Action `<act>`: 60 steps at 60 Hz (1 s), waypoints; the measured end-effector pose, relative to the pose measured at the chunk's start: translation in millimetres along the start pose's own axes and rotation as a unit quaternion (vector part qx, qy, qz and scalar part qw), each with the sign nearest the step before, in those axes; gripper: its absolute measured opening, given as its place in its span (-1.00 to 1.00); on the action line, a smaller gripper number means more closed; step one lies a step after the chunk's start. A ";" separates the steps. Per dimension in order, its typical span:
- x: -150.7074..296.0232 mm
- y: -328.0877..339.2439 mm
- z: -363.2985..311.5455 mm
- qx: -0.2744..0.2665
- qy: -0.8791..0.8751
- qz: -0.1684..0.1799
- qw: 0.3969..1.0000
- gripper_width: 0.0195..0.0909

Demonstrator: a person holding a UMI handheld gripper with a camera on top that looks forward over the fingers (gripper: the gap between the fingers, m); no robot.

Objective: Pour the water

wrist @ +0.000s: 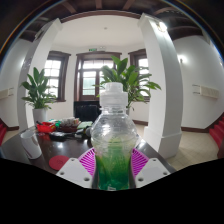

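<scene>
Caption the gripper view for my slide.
Hand-held gripper shut on a capped bottle of green liquid above a dark table.

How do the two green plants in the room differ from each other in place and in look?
The plant beside the window stands off to one side of the bottle, in full view; the plant behind the bottle rises above its white cap, with its lower part hidden. The first looks smaller than the second. Both have long green leaves. The bottle stands between the gripper fingers.
</scene>
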State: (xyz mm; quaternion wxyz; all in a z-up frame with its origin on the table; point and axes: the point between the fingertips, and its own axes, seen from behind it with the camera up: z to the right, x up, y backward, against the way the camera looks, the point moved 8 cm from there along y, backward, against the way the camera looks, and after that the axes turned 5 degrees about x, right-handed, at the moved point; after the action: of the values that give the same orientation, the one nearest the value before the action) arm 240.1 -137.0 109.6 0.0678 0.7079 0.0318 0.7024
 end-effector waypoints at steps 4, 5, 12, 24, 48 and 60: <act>-0.3 0.2 1.3 -0.006 -0.001 -0.001 1.000 -0.54; -0.4 0.5 2.3 -0.011 0.001 -0.001 1.000 -0.58; -1.3 1.2 2.3 -0.019 0.007 -0.006 1.000 -0.61; 10.2 -0.7 -2.1 -0.030 0.092 -0.028 0.995 -0.61; 82.1 -48.6 -109.9 -0.027 0.574 -0.049 0.817 -0.61; 92.6 -72.9 -173.9 -0.034 0.750 -0.015 0.661 -0.61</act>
State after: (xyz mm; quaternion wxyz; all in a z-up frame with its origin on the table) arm 71.2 -42.9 191.8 0.0549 -0.0618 0.0586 0.9949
